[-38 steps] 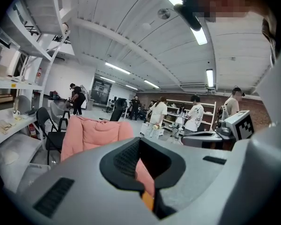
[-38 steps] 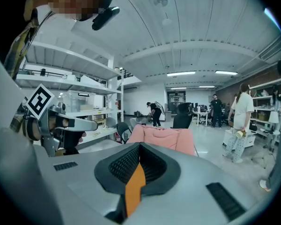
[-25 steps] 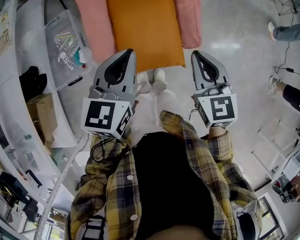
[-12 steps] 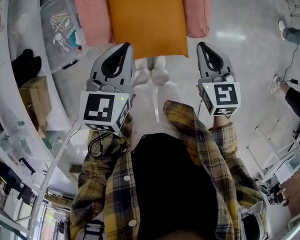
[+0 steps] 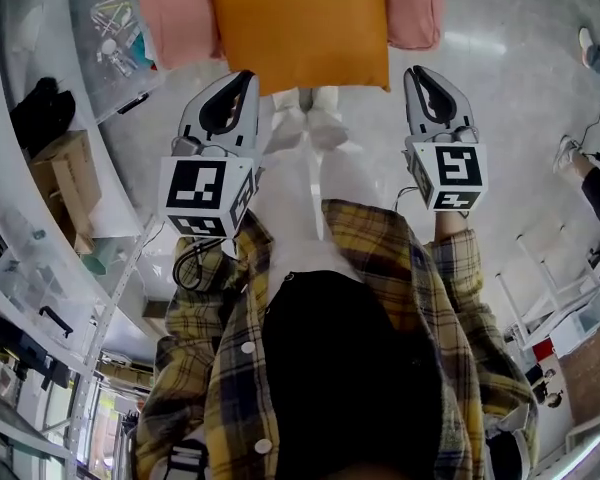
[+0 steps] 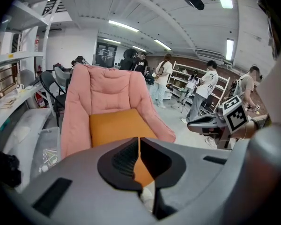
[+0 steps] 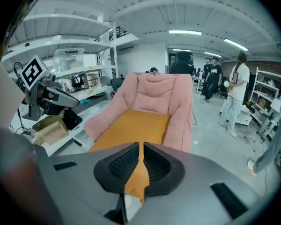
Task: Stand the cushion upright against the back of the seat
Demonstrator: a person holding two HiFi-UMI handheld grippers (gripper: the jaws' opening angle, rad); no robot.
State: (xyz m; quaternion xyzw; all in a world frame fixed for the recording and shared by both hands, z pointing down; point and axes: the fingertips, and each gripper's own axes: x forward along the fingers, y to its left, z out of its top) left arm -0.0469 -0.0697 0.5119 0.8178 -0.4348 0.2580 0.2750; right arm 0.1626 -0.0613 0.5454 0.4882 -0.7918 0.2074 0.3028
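Lying flat on the pink seat [image 5: 176, 20], the plain orange cushion [image 5: 300, 28] fills the head view's far edge, its far part now cropped where earlier it showed whole; the left gripper view shows the left gripper [image 6: 139, 142] with fingers pressed together, empty; the right gripper view shows the right gripper [image 7: 141, 147] likewise.

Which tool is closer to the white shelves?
The left tool. In the head view it sits right beside the shelves, while the right tool is on the other side, over the grey floor.
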